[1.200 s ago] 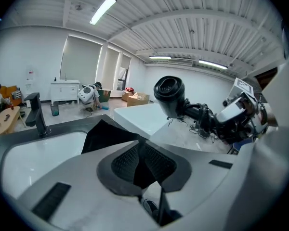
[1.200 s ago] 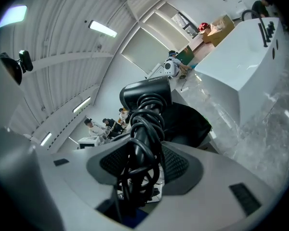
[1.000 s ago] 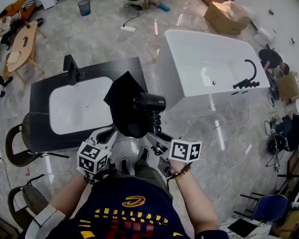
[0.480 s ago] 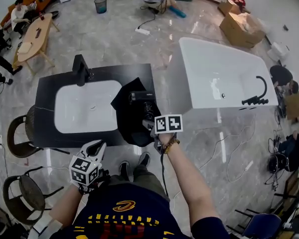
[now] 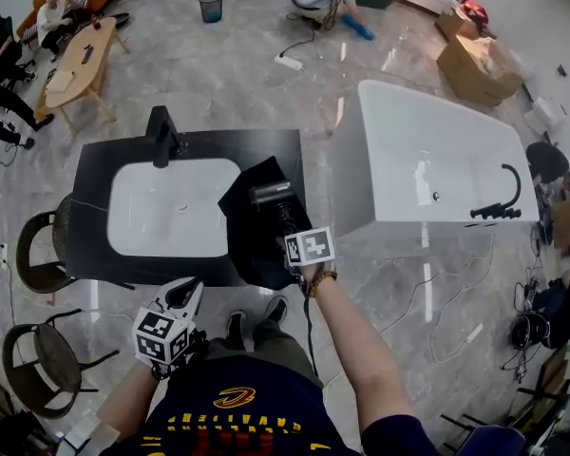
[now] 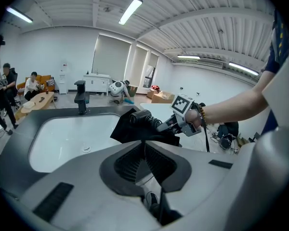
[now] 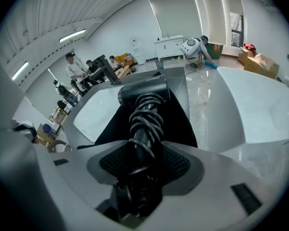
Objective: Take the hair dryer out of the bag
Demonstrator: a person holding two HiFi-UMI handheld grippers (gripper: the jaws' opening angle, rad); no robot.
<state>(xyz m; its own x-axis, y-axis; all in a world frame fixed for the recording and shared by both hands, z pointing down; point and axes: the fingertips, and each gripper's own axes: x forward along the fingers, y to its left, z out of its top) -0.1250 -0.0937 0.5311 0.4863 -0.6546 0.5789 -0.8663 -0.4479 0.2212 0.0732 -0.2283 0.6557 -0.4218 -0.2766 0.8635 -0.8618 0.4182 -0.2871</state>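
The black hair dryer (image 5: 272, 194) lies on top of the flat black bag (image 5: 252, 245), at the right end of the dark counter (image 5: 95, 174). Its cord is wound round the handle (image 7: 144, 121). My right gripper (image 5: 290, 232) is shut on that handle, with the dryer's barrel (image 7: 145, 91) pointing away over the bag (image 7: 180, 124). My left gripper (image 5: 184, 294) hangs in front of the counter's near edge, apart from the bag, its jaws shut on nothing. From the left gripper view, the dryer (image 6: 140, 117), the bag (image 6: 135, 134) and my right gripper (image 6: 169, 125) show beyond the left gripper (image 6: 145, 150).
A white sink basin (image 5: 171, 207) with a black faucet (image 5: 161, 136) fills the counter's left part. A white bathtub (image 5: 437, 160) stands to the right. Chairs (image 5: 40, 255) stand at the left, cables (image 5: 427, 302) lie on the floor, and people sit at the far left.
The right gripper has come down with the dryer, and dryer and bag now rest on the counter. The left gripper has drawn back from the bag toward the person.
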